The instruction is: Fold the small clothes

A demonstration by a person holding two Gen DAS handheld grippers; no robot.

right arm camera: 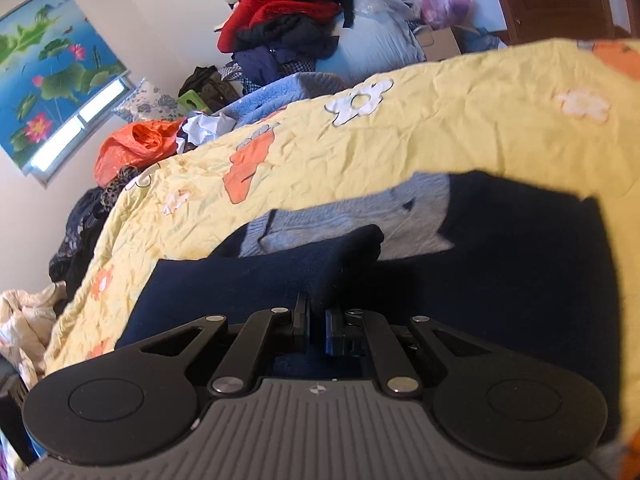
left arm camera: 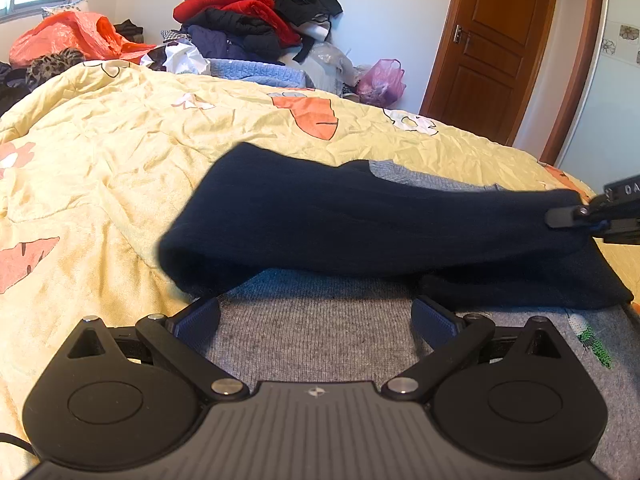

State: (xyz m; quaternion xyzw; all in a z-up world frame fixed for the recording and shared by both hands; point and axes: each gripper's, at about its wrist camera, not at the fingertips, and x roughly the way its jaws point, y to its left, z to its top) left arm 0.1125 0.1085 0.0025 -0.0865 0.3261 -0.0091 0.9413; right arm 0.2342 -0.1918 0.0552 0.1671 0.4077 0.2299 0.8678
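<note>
Left tongs [left arm camera: 316,316] spread wide, released, blue pads [left arm camera: 200,318] hovering over the grey knit body [left arm camera: 312,332] of a small sweater, nothing between them. Beyond the pads, at 12 o'clock, a navy sleeve [left arm camera: 360,220] folded across the grey knit, lying slightly raised and blurred, its far end at 3 o'clock pinched by the right tongs [left arm camera: 568,216]. Small green stitched motif [left arm camera: 596,344] on the grey knit at 4 o'clock, near the right pad.

Right tongs [right arm camera: 318,320] clenched on navy cloth [right arm camera: 320,272], a ridge of the fabric rising from between the near-touching pads [right arm camera: 332,332]. More navy spreading to 3 o'clock, and a patch of grey-blue knit [right arm camera: 360,220] showing past it at 12 o'clock. Whole view tilted and softly blurred.

Sweater lying on a bed under a yellow quilt [left arm camera: 120,160] printed with orange carrots and white flowers, close to the near edge in both views.

Farther out in the left wrist view: at 12 o'clock a heap of clothes [left arm camera: 256,12] in red, black and navy against the wall; at 10 o'clock an orange plastic bag [left arm camera: 72,36]; at 1 o'clock a pink bag [left arm camera: 382,80] on the floor; at 2 o'clock a brown wooden door [left arm camera: 492,48]. In the right wrist view, at 10 o'clock, a window blind [right arm camera: 52,72] printed with lotus flowers
</note>
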